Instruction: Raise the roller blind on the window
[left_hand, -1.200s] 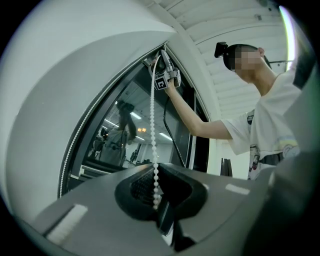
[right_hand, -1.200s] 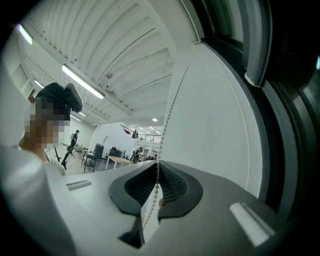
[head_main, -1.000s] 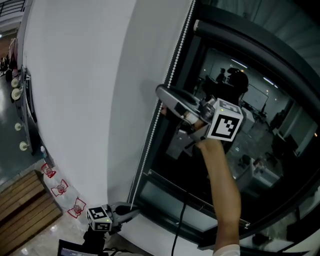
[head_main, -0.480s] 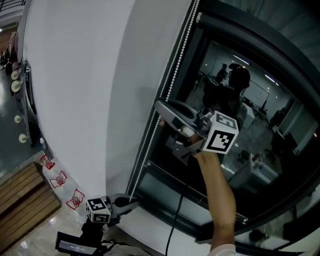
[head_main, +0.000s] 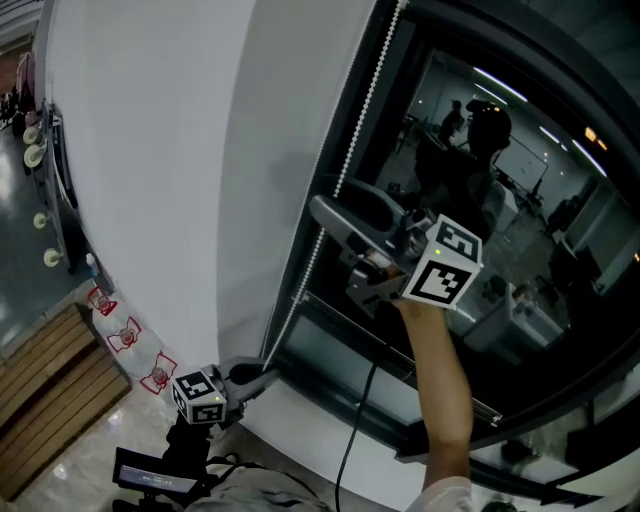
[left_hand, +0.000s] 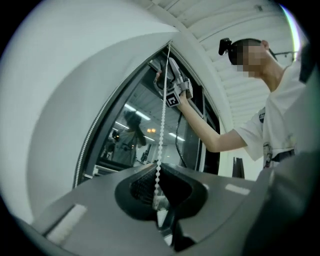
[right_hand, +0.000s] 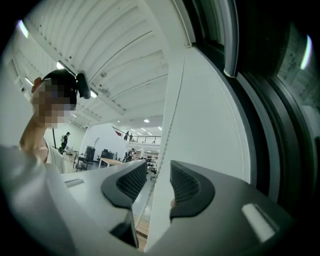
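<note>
Room: a white wall (head_main: 170, 150) curves beside a dark window (head_main: 560, 330). A wooden floor (head_main: 50, 400) lies below at the left, with small red-printed things (head_main: 125, 335) along the foot of the wall.
Left tongs: the left gripper (head_main: 262, 375) sits low, near the window's lower left corner. Its jaws are together, pinched on the bead chain (head_main: 355, 140), which drops straight into the pinch in the left gripper view.
Bead chain: white and straight, it runs up the window's left edge from the left gripper, past the right gripper, and out of the top of the head view.
Right tongs: the right gripper (head_main: 335, 208) is held higher up the chain on a raised forearm (head_main: 440, 380). Its jaws have just been opening and stand apart. The chain passes between the pads and neither pad presses on it.
Cable: a black cable (head_main: 352, 440) hangs below the right gripper, in front of the window's lower frame.
Roller blind: it shows only as a dark grey band (head_main: 570, 35) across the top of the window, above bare glass. Its lower edge is hard to tell from the frame.
Glass: it mirrors a person (head_main: 480, 130) and a lit room.
Far off: the right gripper view shows an open hall with desks (right_hand: 112, 161) under ceiling lights.
</note>
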